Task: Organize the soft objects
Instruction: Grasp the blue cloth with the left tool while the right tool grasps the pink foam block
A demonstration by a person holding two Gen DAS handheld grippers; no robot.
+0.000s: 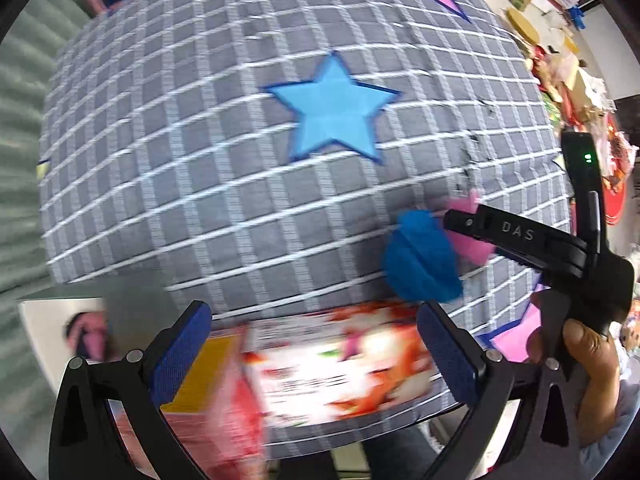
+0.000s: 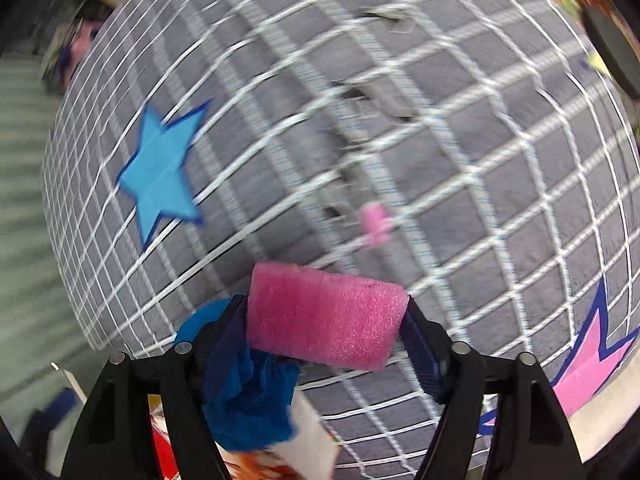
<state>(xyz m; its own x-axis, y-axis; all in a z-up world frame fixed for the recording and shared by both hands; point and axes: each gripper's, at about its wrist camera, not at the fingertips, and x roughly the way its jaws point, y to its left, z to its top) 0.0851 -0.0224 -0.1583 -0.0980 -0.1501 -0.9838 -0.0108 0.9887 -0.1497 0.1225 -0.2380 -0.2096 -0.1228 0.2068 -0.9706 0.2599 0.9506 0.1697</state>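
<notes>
A grey checked cloth (image 1: 200, 152) covers the table. Near its blue star (image 2: 160, 176), the right gripper (image 2: 326, 318) clamps a pink foam block (image 2: 324, 316); another pink piece (image 2: 376, 220) remains loose. The left gripper (image 1: 316, 360) gapes, seemingly empty.

A foam block (image 2: 326, 318) is sitting between the jaws of the right hand-held gripper (image 2: 326, 332), above the surface (image 2: 440, 140). A crumpled cloth (image 2: 250, 404) is lying just beside it, over a printed box (image 1: 340, 368) at the near edge.
</notes>
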